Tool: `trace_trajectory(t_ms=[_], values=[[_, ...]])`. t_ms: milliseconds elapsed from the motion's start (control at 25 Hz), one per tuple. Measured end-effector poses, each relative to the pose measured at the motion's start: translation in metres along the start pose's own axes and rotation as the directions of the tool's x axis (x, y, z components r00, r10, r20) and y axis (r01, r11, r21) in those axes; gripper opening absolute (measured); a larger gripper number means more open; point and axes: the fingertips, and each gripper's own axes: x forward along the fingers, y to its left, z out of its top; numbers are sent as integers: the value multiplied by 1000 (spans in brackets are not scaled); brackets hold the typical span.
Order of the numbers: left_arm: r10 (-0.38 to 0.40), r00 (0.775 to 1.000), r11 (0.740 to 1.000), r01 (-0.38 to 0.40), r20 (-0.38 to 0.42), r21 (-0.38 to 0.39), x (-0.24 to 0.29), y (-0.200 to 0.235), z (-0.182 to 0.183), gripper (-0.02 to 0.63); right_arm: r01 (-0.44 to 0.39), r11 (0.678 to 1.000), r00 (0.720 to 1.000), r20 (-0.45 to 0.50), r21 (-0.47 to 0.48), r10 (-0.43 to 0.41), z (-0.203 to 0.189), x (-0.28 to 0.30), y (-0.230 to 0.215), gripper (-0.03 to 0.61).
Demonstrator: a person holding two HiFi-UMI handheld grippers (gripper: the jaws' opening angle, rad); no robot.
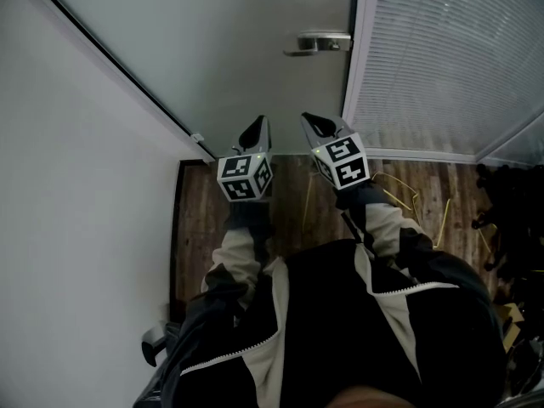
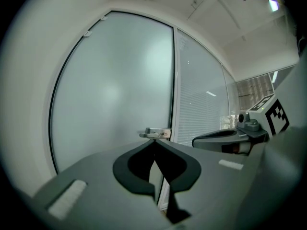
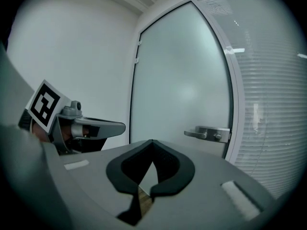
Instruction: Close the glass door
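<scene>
Frosted glazing closes off the space ahead. We face the glass door [image 1: 229, 49], which stands straight in front of both grippers. Its lever handle [image 1: 319, 42] sits at the door's right edge and points left. That edge lies against a white frame post [image 1: 361, 58]; we cannot tell whether the latch has caught. Right of the post runs a glass partition [image 1: 450, 58] with slatted blinds. A plain white wall [image 1: 76, 228] borders the door's left edge and continues toward us. The open room is therefore a narrow strip of wood floor [image 1: 204, 219] between wall and partition. Yellow wire pieces [image 1: 408, 195] lie on the floor at the right, near the partition's base. Dark items beside them are too dim to identify.

Each gripper carries a marker cube printed with black-and-white square patterns: the left cube [image 1: 245, 177] and the right cube [image 1: 342, 161].

We hold the left gripper [image 1: 259, 126] and the right gripper [image 1: 310, 119] side by side, near each other but not touching. Both point at the door roughly level and stand apart from the door and the handle. The left gripper's fingers [image 2: 125, 169] meet at the tips with nothing between them. The right gripper's fingers [image 3: 117, 174] are likewise pressed together and empty. Both forearms reach forward in black-and-beige sleeves [image 1: 238, 257].
</scene>
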Motion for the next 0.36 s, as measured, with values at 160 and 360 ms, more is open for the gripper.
trace_trajectory(t_ms=[160,360], values=[[-4,1000,1000,4,3,14,-6,-6,3,5,5,1000,1000,3,-7,-5,3,-5,2,0],[-6,1000,1000,6,6,26,-17,-6,2,5,10,1000,1000,6,-15,-10,3,-9,9,0]])
